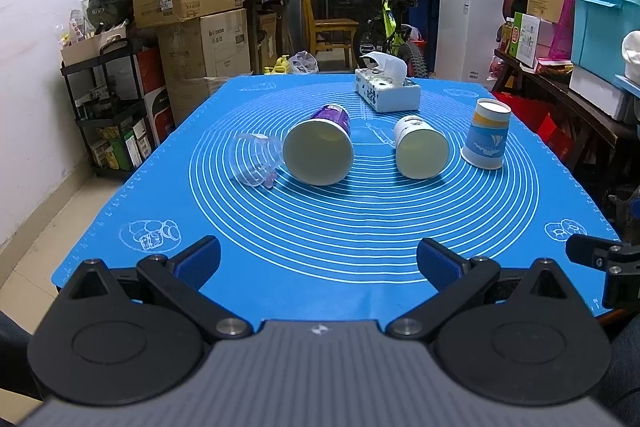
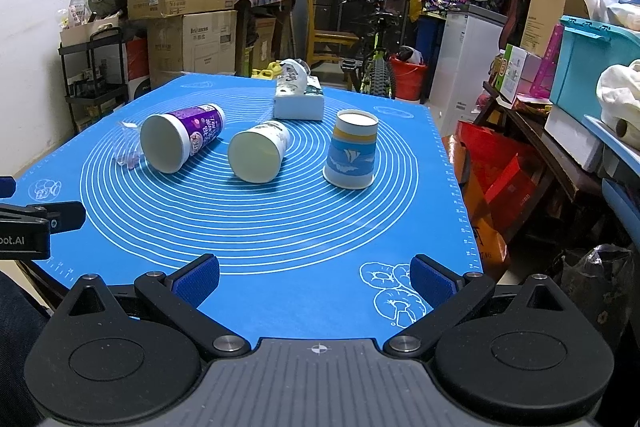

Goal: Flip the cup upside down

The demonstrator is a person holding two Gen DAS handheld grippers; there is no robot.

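Several cups are on the blue mat [image 1: 360, 227]. A clear plastic cup [image 1: 256, 159] [image 2: 129, 149] lies on its side at the left. A purple paper cup [image 1: 320, 147] [image 2: 180, 137] lies on its side, mouth toward me. A white paper cup [image 1: 420, 147] [image 2: 258, 151] also lies on its side. A blue sailboat cup [image 1: 486, 133] [image 2: 352, 149] stands upside down at the right. My left gripper [image 1: 318, 263] and right gripper [image 2: 314, 281] are open and empty near the mat's front edge, well short of the cups.
A white tissue box [image 1: 386, 89] [image 2: 298, 99] stands behind the cups. The mat [image 2: 280, 235] ends close on the right, with red bags and shelves beyond. Boxes, a bicycle and a chair fill the room behind. The other gripper shows at each view's side edge.
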